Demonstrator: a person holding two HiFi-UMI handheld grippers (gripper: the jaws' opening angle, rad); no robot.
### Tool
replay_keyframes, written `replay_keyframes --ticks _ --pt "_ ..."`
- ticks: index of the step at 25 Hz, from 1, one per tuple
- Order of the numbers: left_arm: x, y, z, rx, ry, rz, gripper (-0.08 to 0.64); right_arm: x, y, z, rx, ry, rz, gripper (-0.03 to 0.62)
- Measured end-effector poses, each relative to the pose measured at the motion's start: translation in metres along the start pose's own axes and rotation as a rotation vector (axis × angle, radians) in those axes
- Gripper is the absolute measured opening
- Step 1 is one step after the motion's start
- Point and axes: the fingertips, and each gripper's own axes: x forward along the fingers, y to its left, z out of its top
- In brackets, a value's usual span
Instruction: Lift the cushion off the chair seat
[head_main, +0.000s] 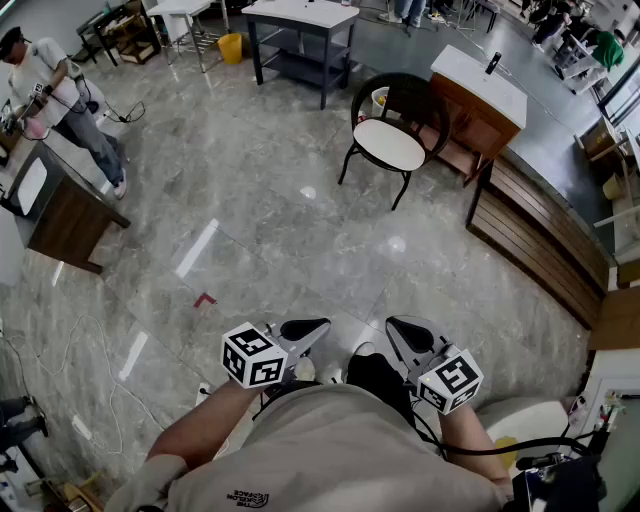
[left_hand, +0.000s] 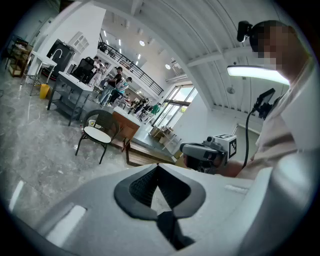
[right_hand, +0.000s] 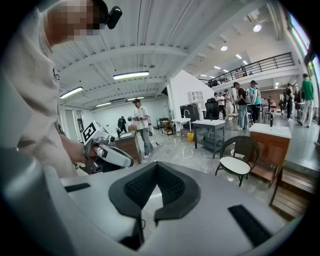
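A white oval cushion (head_main: 389, 144) lies on the seat of a black chair (head_main: 408, 101) with a woven back, across the marble floor in the head view. Both grippers are close to my body, far from the chair. My left gripper (head_main: 318, 326) is shut with nothing in it, and so is my right gripper (head_main: 396, 323). In the left gripper view the shut jaws meet at the tip of my left gripper (left_hand: 158, 168), with the cushion (left_hand: 96, 134) small at the far left. In the right gripper view my right gripper (right_hand: 156, 166) is shut, and the cushion (right_hand: 235, 165) is at the right.
A wooden cabinet (head_main: 478, 92) with a white top stands just right of the chair, with a low slatted wooden platform (head_main: 540, 245) beside it. A dark table (head_main: 300, 32) and a yellow bin (head_main: 231, 47) are behind. At the left are a person (head_main: 50, 90) and a desk (head_main: 60, 210).
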Motion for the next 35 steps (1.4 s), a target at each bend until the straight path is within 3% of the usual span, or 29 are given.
replay_keyframes --ticks 5,9,18,21,27,35 --pt "0.024 0.027 0.009 -0.021 0.002 0.011 0.005 0.012 -0.035 0.002 0.018 -0.012 -0.007 0.012" --pt "0.065 0.045 0.028 -0.025 0.020 0.023 0.005 0.023 -0.090 0.009 0.032 -0.031 -0.009 0.011" --pt "0.193 0.099 0.118 -0.040 0.014 0.112 0.006 0.021 -0.238 0.051 0.018 -0.102 0.036 0.018" --pt "0.238 0.117 0.139 -0.039 0.021 0.126 0.064 0.015 -0.286 0.056 0.009 -0.116 0.024 0.110" --pt "0.312 0.164 0.164 -0.158 0.050 0.111 0.114 0.009 -0.361 0.060 0.043 -0.128 -0.070 0.144" --pt "0.406 0.294 0.180 -0.332 0.066 0.140 0.152 0.016 -0.457 0.054 0.131 -0.107 -0.220 0.146"
